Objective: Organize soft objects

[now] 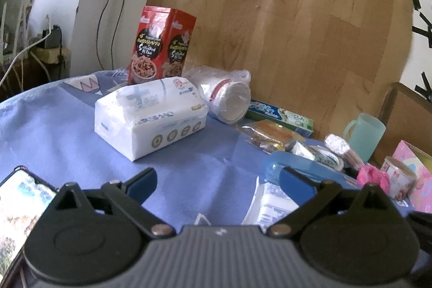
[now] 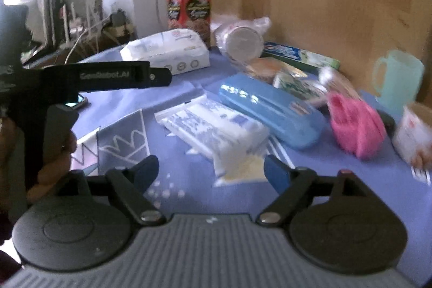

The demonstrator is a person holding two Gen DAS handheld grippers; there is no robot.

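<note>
Holding: nothing; sorting reads as barely begun. Right gripper (image 2: 210, 169), jaws spread wide and empty, hovers over the blue tablecloth (image 2: 189, 80) with a flat white soft pack (image 2: 213, 128) just ahead at 12 o'clock. Pink fluffy item (image 2: 356, 126) at 2 o'clock, beside the blue case (image 2: 270, 109). Large white tissue pack (image 1: 151, 118) lies at 11 o'clock from the left gripper (image 1: 218, 180), whose jaws also stand apart, empty. Soft goods lie scattered among the red box (image 1: 162, 45), green mug (image 1: 364, 134) and cups; no grouping visible.
</note>
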